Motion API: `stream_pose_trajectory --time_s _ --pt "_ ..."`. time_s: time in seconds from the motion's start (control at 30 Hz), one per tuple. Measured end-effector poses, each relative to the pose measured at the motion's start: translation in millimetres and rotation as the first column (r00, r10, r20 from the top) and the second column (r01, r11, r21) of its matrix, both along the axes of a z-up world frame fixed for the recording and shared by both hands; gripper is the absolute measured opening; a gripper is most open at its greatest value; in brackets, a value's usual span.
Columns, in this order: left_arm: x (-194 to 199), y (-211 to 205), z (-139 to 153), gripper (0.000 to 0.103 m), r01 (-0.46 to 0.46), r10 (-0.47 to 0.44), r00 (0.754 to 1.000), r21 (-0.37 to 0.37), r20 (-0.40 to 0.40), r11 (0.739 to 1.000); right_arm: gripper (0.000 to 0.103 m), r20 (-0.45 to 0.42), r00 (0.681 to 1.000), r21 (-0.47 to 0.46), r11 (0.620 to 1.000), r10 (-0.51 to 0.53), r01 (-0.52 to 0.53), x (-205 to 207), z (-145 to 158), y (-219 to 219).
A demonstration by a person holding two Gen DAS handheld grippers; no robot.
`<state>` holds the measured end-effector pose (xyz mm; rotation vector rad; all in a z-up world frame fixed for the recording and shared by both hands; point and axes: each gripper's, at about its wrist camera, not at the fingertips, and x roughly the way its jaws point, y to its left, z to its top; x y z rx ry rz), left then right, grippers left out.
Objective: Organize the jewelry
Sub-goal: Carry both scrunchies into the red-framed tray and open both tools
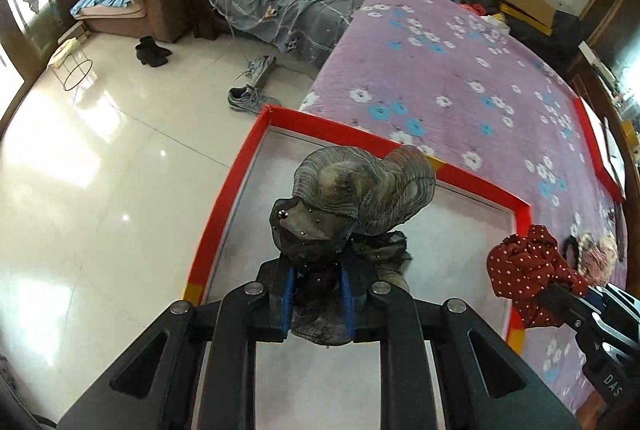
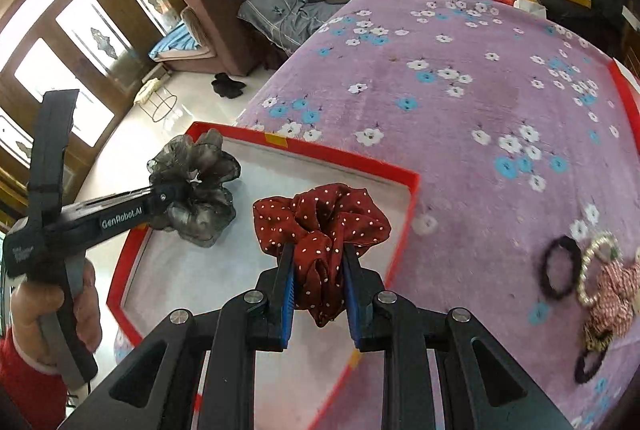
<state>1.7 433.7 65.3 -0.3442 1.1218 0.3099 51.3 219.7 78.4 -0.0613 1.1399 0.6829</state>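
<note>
Right, biggest first: purple floral blanket (image 2: 460,101) covers the bed, w/ red-rimmed white tray (image 2: 412,185) lying on its edge. Left gripper (image 1: 318,294) is clamped on a grey sheer scrunchie (image 1: 360,189), held above the tray. Right gripper (image 2: 320,292) is pinching a red polka-dot scrunchie (image 2: 320,218) over the tray's near side. Black hair tie (image 2: 560,270) + other hair bits lie on blanket, well apart from tray.
</note>
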Motion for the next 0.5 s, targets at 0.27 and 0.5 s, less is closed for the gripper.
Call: stream_pose_trajectory --time_s 0.27,0.5 --pt "7.0 11.1 2.5 0.034 -0.026 0.026 0.999 -0.004 0.023 1.000 0.029 -0.004 1.000 -0.058 0.998 -0.025 0.024 19.4 -20.3 24.9" --pt "-10.7 17.1 29.0 0.052 -0.057 0.060 0.995 -0.042 0.080 0.998 0.059 0.033 0.999 -0.057 0.998 -0.018 0.020 20.1 -12.7 22.1"
